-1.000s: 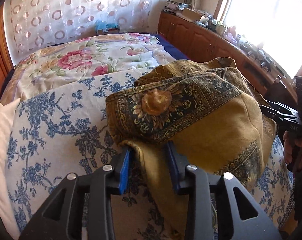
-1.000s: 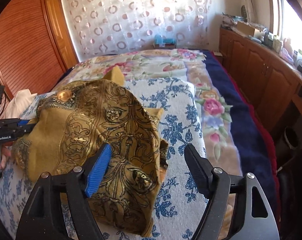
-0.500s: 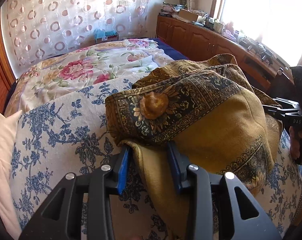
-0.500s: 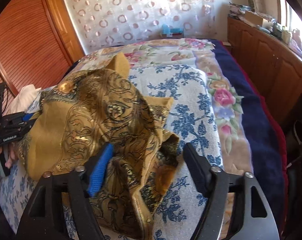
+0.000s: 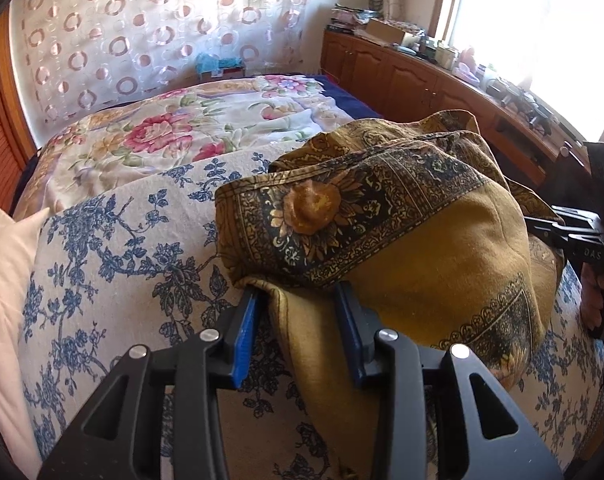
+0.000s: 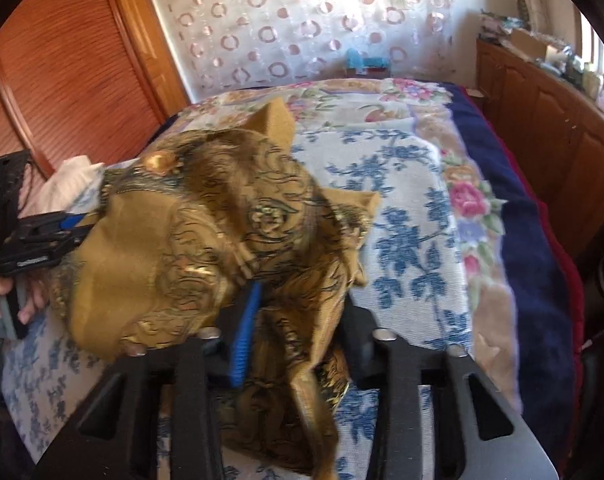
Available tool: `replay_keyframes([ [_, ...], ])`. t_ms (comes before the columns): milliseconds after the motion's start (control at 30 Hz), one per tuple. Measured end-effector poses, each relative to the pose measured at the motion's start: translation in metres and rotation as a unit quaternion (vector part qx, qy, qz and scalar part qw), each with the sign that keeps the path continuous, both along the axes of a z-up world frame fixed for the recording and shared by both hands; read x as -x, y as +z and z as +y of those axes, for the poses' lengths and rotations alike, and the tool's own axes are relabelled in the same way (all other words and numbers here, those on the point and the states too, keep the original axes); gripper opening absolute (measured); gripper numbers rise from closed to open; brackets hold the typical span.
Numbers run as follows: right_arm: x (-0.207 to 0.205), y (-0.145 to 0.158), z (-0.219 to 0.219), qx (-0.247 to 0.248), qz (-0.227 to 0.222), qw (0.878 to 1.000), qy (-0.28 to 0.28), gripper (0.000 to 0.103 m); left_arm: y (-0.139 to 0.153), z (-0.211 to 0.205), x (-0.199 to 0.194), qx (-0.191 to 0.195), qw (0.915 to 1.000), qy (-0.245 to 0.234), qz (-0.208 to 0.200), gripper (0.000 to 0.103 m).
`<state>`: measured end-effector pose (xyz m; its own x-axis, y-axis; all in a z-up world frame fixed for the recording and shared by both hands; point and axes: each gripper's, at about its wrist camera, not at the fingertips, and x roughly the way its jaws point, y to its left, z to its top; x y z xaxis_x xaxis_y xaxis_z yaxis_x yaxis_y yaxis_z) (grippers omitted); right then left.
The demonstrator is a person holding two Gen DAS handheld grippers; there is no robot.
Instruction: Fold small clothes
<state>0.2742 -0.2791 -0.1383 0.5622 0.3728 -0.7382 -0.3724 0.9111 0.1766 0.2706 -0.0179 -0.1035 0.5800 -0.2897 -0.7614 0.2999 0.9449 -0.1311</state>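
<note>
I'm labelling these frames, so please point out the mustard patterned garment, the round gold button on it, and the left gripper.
mustard patterned garment (image 5: 454, 256): left wrist view, plain mustard panel.
round gold button (image 5: 312, 208): left wrist view, centre of the button.
left gripper (image 5: 299, 324): left wrist view, midway between the blue-padded fingertips, on pinched cloth.

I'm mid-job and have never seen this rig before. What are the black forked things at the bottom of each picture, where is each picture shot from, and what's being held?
There is no robot arm: a person holds a two-finger claw in each hand, with a fisheye camera on each looking forward along its fingers. In the left wrist view, the left claw has its blue-padded fingers around a fold of the mustard-gold patterned garment. In the right wrist view, the right claw has that garment bunched between its fingers. Each claw also shows at the edge of the other's view. The garment lies partly on a blue-and-white floral cloth spread over the bed.
</note>
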Motion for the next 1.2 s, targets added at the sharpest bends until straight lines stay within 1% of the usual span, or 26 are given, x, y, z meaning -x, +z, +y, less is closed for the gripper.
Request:
replay_keyframes([
  [33, 0.0, 0.0, 0.002, -0.001, 0.0, 1.0, 0.004, 0.021, 0.0, 0.0, 0.0, 0.004, 1.0, 0.004, 0.002, 0.036],
  [67, 0.001, 0.0, 0.004, 0.001, -0.001, 1.0, 0.007, 0.019, 0.0, 0.0, 0.0, 0.008, 0.9999, 0.006, 0.004, 0.036],
  [100, 0.003, 0.001, 0.006, 0.004, -0.004, 1.0, 0.008, 0.018, 0.0, 0.003, 0.0, 0.021, 0.9997, 0.008, 0.008, 0.036],
  [167, 0.005, 0.002, 0.009, 0.006, -0.007, 1.0, 0.009, 0.014, 0.0, 0.008, -0.001, 0.046, 0.9987, 0.011, 0.019, 0.03],
  [233, 0.007, 0.004, 0.011, 0.007, -0.013, 1.0, 0.011, 0.011, 0.002, 0.013, -0.002, 0.069, 0.9972, 0.009, 0.028, 0.013],
  [267, 0.009, 0.005, 0.012, 0.007, -0.017, 1.0, 0.011, 0.01, 0.003, 0.017, -0.001, 0.091, 0.9954, 0.006, 0.031, 0.008],
  [333, 0.015, 0.01, 0.013, 0.012, -0.033, 0.999, 0.008, 0.009, 0.009, 0.019, 0.004, 0.111, 0.9936, 0.0, 0.024, 0.005],
  [367, 0.018, 0.013, 0.014, 0.013, -0.043, 0.999, 0.006, 0.008, 0.016, 0.02, 0.009, 0.121, 0.9925, -0.008, 0.013, 0.005],
  [400, 0.023, 0.017, 0.016, 0.016, -0.054, 0.998, 0.005, 0.008, 0.022, 0.02, 0.014, 0.124, 0.9923, -0.012, 0.004, 0.004],
  [533, 0.036, 0.038, 0.023, 0.023, -0.095, 0.995, 0.005, 0.008, 0.051, 0.02, 0.035, 0.124, 0.9913, -0.026, -0.036, 0.004],
  [667, 0.044, 0.061, 0.031, 0.028, -0.122, 0.992, 0.013, 0.007, 0.078, 0.028, 0.055, 0.122, 0.9894, -0.028, -0.073, 0.003],
  [767, 0.045, 0.076, 0.04, 0.029, -0.136, 0.99, 0.022, 0.007, 0.092, 0.041, 0.067, 0.118, 0.9885, -0.021, -0.092, 0.003],
  [867, 0.044, 0.089, 0.054, 0.029, -0.148, 0.988, 0.037, 0.007, 0.103, 0.058, 0.076, 0.114, 0.9876, -0.006, -0.107, 0.003],
  [1000, 0.036, 0.103, 0.092, 0.034, -0.162, 0.984, 0.072, 0.007, 0.11, 0.088, 0.089, 0.101, 0.9874, 0.024, -0.119, 0.003],
  [1200, 0.016, 0.108, 0.148, 0.036, -0.172, 0.977, 0.122, 0.007, 0.114, 0.137, 0.103, 0.085, 0.9851, 0.073, -0.13, 0.003],
])
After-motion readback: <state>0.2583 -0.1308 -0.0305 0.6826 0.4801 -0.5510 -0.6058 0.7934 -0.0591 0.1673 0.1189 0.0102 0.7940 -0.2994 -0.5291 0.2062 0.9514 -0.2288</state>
